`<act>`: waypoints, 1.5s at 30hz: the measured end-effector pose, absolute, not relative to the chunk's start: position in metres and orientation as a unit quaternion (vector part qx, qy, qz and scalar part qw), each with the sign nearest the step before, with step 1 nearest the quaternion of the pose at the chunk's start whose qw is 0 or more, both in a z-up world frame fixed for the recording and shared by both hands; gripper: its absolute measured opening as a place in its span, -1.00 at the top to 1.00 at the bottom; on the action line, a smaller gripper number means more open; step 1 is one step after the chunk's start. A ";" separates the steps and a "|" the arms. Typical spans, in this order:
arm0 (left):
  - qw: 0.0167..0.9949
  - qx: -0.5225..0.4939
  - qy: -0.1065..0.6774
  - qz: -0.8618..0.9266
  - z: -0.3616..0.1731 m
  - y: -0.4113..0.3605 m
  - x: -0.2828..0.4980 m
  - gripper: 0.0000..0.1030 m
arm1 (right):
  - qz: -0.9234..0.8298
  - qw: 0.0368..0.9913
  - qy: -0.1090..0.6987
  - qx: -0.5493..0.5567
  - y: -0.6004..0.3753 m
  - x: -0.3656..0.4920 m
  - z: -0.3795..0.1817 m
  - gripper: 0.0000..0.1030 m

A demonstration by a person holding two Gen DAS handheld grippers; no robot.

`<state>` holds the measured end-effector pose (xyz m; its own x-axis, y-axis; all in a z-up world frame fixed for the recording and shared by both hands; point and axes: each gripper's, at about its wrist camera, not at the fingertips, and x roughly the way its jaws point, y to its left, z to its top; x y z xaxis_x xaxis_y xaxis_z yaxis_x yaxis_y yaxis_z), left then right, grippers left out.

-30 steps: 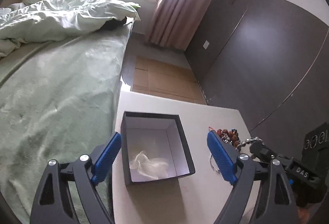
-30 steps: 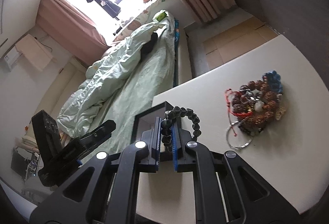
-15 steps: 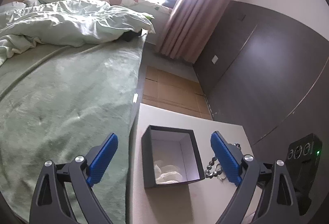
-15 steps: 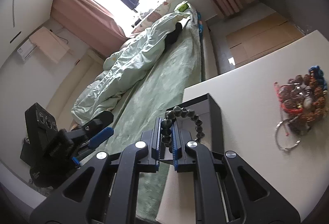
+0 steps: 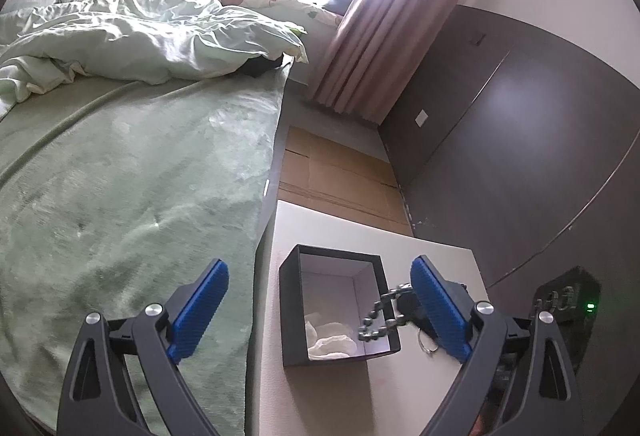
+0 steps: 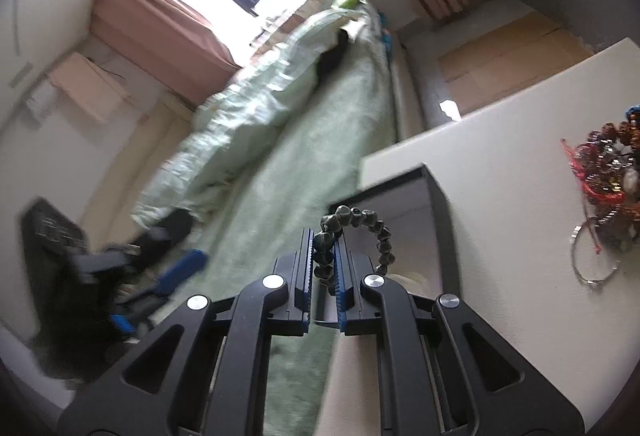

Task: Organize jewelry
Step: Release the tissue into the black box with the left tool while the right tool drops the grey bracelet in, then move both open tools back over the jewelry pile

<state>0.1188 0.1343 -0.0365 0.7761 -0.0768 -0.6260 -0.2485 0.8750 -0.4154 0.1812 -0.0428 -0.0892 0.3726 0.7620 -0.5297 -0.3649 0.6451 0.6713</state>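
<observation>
jewelry pile [image 6: 608, 175]: cut off by the right rim of the right wrist view, single pieces too tangled to tell apart
left gripper [image 6: 176, 272]: motion-blurred in the right wrist view
right gripper [image 5: 412, 306]: mostly hidden behind the left gripper's blue pad [image 5: 438, 310]
beaded bracelet [image 6: 352, 232]: part pinched out of sight between the pads
box [image 5: 340, 310]: white stuffing inside partly hidden by the near wall

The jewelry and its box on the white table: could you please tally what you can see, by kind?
Dark bead bracelet, held in the right gripper over the box: 1
Black box holding white tissue: 1
Heap of tangled beaded jewelry, pieces not separable: 1
Metal ring: 1
Total: 4

The left gripper is open.
</observation>
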 end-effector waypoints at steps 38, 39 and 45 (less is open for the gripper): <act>0.914 -0.165 0.369 -0.034 -0.058 0.041 0.162 -0.48 | 0.137 0.848 0.468 0.209 -0.208 0.189 -0.087 -0.55; 0.913 -0.163 0.371 -0.039 -0.059 0.037 0.165 -0.42 | 0.131 0.847 0.468 0.215 -0.215 0.191 -0.088 -0.55; 0.904 -0.162 0.387 -0.077 -0.068 0.007 0.186 -0.20 | 0.116 0.844 0.461 0.248 -0.241 0.197 -0.086 -0.40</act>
